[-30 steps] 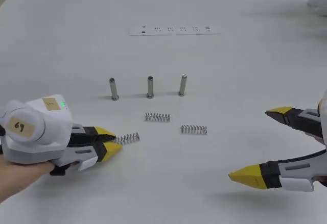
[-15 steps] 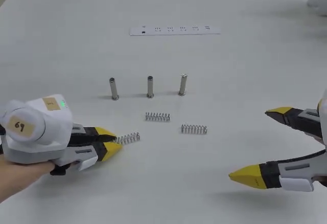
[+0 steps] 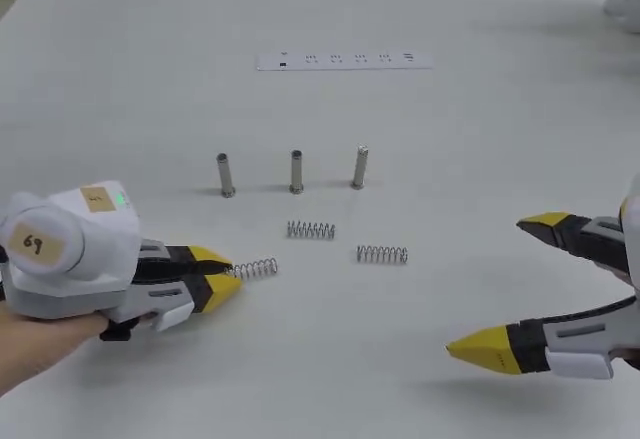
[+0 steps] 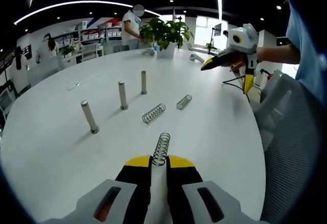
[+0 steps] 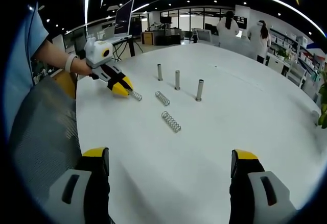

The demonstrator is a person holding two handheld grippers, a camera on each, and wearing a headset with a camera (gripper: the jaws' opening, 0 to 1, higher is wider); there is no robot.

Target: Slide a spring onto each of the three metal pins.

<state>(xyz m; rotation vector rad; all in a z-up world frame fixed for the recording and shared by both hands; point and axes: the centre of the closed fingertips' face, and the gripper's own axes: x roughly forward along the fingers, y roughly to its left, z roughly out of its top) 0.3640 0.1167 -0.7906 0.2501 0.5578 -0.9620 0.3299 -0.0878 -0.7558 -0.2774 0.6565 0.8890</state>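
Note:
Three upright metal pins (image 3: 296, 172) stand in a row mid-table, the same pins (image 4: 122, 95) showing in the left gripper view. My left gripper (image 3: 224, 279) is shut on the near end of a spring (image 3: 254, 268), which sticks out past the yellow tips (image 4: 160, 160). Two more springs lie flat in front of the pins: one (image 3: 311, 230) below the middle pin, one (image 3: 382, 254) further right. My right gripper (image 3: 515, 284) hovers at the lower right, wide open and holding nothing, with the springs (image 5: 171, 121) well ahead of it.
A white label strip (image 3: 344, 60) lies on the table behind the pins. The white table (image 3: 480, 129) stretches widely around the work. A potted plant (image 4: 164, 35) and some people stand beyond the table's far edge.
The spring's free end has lifted slightly in the left gripper's hold. The small shift of the whole picture is camera movement; the right gripper stays put.

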